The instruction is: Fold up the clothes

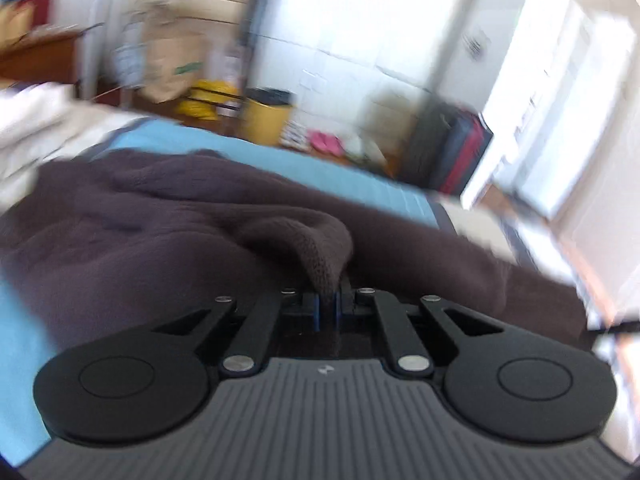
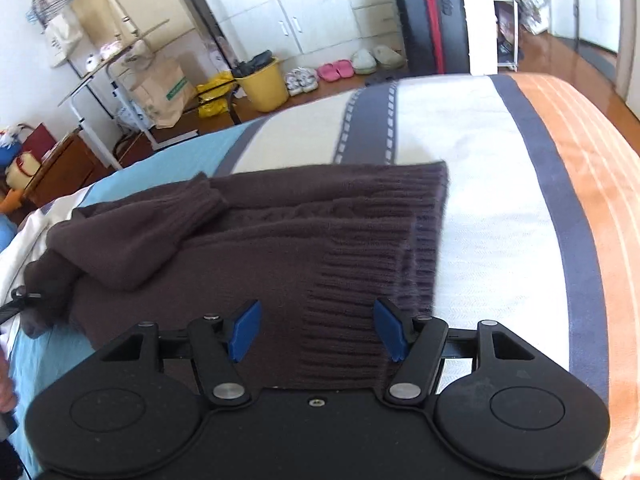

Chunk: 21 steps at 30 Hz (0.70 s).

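Here, left gripper (image 1: pixel 329 304) pinching sweater (image 1: pixel 160 224)

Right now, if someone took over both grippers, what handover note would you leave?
Left gripper: shut on a fold of the brown sweater, lifting it slightly.
Right gripper: open, poised over the ribbed hem, gripping nothing.
The sweater lies on the bed, one sleeve already laid across the body.
Left to do: probably grasp the hem side, fold the body over, then smooth it flat.
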### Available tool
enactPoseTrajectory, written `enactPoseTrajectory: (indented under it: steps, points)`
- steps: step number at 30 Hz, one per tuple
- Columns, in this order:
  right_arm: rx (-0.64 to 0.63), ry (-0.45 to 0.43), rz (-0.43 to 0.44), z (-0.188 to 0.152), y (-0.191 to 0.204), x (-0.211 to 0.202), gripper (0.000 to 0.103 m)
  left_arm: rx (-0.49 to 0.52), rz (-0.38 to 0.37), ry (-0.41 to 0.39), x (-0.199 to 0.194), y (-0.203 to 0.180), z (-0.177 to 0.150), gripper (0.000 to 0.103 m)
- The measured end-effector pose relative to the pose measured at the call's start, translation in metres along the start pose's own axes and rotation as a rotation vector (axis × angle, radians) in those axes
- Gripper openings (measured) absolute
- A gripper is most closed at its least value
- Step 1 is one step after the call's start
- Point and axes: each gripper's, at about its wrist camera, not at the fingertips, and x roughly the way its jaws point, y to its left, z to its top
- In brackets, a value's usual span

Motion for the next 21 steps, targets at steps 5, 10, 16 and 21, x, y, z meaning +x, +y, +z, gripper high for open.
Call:
enactPoseTrajectory:
  steps: [5, 10, 16, 21]
  points:
    - [0.013, 0.006, -0.022, 0.004, -0.006, 0.003, 0.068, 0.178, 0.259, -0.212, -0.111, 0.014, -0.021, 0.006]
    - [-0.071, 0.018, -0.066, 0.003, 0.005, 0.003, 0.068, -0.151, 0.402, -0.273, -0.194, 0.075, -0.075, 0.006]
    - [-0.123, 0.009, -0.128, -0.001, 0.012, 0.009, 0.068, -0.207, 0.609, -0.227, -0.196, 0.106, -0.106, 0.006]
    - [-0.115, -0.122, -0.155, -0.012, 0.007, 0.023, 0.075, -0.011, 0.701, -0.392, -0.212, 0.067, -0.083, 0.007]
